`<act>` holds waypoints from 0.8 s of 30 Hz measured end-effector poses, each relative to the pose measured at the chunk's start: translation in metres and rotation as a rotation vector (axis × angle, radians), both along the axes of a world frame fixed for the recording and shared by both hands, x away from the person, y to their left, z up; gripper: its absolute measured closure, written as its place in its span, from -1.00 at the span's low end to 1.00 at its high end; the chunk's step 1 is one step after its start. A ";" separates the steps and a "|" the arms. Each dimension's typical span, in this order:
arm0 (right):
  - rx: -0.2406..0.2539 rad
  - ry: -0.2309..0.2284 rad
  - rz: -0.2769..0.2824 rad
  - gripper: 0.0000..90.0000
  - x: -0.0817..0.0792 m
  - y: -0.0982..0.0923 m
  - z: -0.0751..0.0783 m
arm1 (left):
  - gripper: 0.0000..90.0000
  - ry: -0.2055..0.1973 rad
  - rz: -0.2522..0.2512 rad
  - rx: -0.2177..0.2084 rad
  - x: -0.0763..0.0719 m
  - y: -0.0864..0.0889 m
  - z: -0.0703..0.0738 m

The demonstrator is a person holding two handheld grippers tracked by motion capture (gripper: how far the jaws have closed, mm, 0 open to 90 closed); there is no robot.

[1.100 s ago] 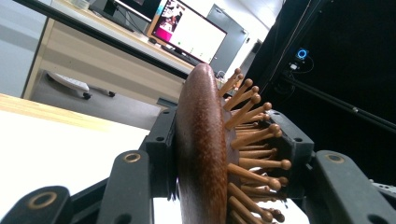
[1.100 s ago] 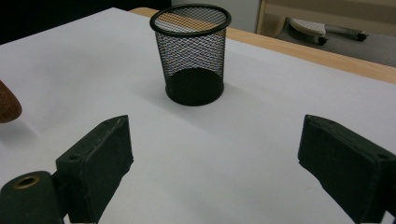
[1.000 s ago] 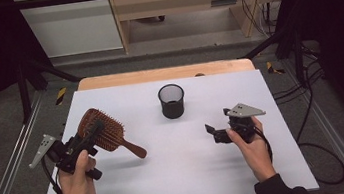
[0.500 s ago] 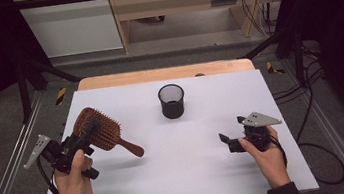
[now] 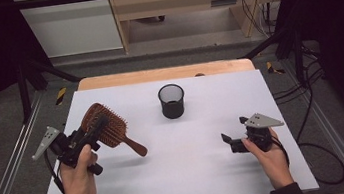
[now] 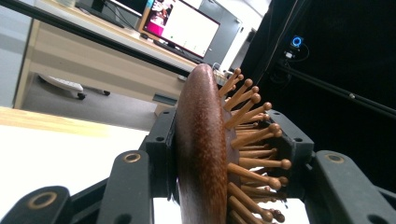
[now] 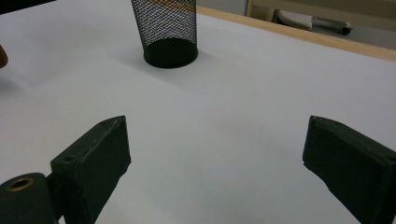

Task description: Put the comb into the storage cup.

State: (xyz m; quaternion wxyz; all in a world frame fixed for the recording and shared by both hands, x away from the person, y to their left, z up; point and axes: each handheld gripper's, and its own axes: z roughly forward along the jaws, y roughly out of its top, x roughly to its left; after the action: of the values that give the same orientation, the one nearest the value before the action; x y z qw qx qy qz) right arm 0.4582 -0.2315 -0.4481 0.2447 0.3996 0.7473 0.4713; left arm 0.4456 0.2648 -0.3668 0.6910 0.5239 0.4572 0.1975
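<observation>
Wooden hairbrush [image 5: 106, 129] above open tabletop [image 5: 195, 174]

Brown hairbrush [image 5: 106, 128]; black (mesh) cup [image 5: 172, 101]

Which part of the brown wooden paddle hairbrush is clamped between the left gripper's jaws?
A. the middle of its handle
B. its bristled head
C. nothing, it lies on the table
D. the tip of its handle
B: the left gripper is shut across the brown wooden paddle hairbrush at its head, and the handle points free toward the table's middle.

Cup [image 5: 172, 101] right of hairbrush [image 5: 109, 130]
</observation>
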 end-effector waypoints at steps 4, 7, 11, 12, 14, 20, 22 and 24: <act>0.001 -0.019 -0.017 -0.82 0.001 -0.001 0.000 | 0.14 -0.005 -0.006 -0.001 0.011 -0.009 0.007; 0.011 -0.025 -0.026 -0.80 0.000 -0.002 0.001 | 0.14 -0.003 -0.018 0.012 0.018 -0.019 0.015; 0.008 -0.027 -0.030 -0.80 0.000 -0.002 0.001 | 0.14 -0.001 -0.012 0.015 0.022 -0.025 0.022; 0.011 -0.028 -0.032 -0.81 0.000 -0.003 0.001 | 0.14 -0.001 -0.002 0.019 0.023 -0.026 0.023; 0.014 -0.021 -0.042 -0.82 0.000 -0.004 0.001 | 0.14 0.005 -0.002 0.014 0.028 -0.028 0.027; 0.027 -0.007 -0.051 -0.84 0.000 -0.006 0.001 | 0.14 0.006 -0.010 0.018 0.037 -0.032 0.038; 0.027 -0.008 -0.056 -0.85 0.001 -0.007 0.001 | 0.14 0.008 -0.017 0.011 0.039 -0.033 0.042; 0.026 -0.010 -0.058 -0.85 0.001 -0.007 0.001 | 0.14 0.012 -0.026 0.016 0.041 -0.035 0.045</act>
State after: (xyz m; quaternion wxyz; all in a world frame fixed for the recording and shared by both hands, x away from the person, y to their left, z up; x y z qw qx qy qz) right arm 0.4587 -0.2384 -0.4471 0.2567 0.4219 0.7281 0.4754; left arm 0.4871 0.2293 -0.3218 0.6867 0.5363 0.4529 0.1891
